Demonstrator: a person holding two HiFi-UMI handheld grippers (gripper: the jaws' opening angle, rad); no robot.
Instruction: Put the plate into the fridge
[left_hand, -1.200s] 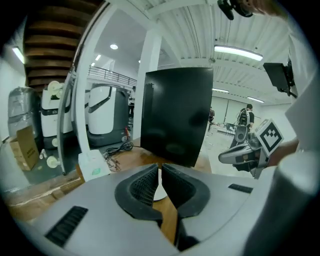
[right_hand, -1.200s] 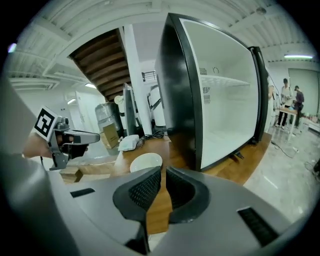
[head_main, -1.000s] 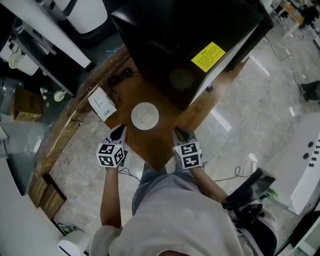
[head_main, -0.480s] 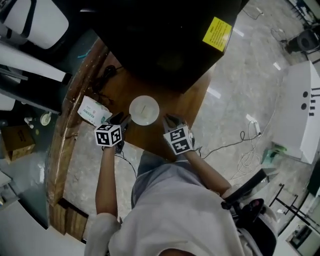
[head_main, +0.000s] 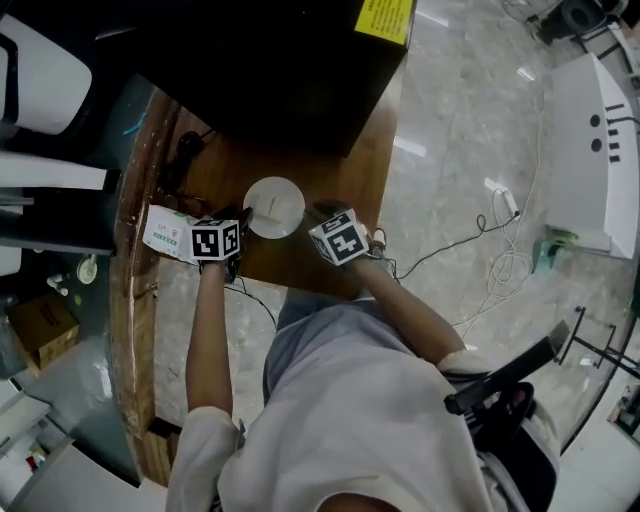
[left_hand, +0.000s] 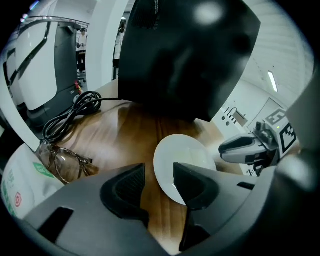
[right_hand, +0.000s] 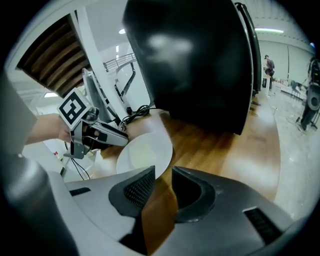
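Your left hand-held gripper (head_main: 241, 214) and right hand-held gripper (head_main: 316, 212) have come down either side of the white plate (head_main: 274, 206), jaws just opened, gripping nothing. It lies on the worktop (head_main: 300, 268) before the black fridge (head_main: 270, 60), whose yellow label (head_main: 385, 17) is unreadable.

**A:** How much of the plate can you see?

**B:** Not all of it. Seen from my left gripper (left_hand: 159, 172), whose jaws have just been opening, the near edge of the plate (left_hand: 182, 160) is hidden behind one jaw. I can't tell whether the rim sits between the jaws or just beyond them. My right gripper (right_hand: 162, 175), its jaws also just opening, covers the plate's near rim the same way.

**A:** And around the plate?

**B:** The fridge (head_main: 280, 70) behind the plate runs off the top edge of the head view, along with part of its yellow label (head_main: 385, 18). The print is too small to read. Left of the plate, my left gripper covers a corner of the packet (head_main: 165, 232), and its body cuts off the glasses (left_hand: 62, 162).
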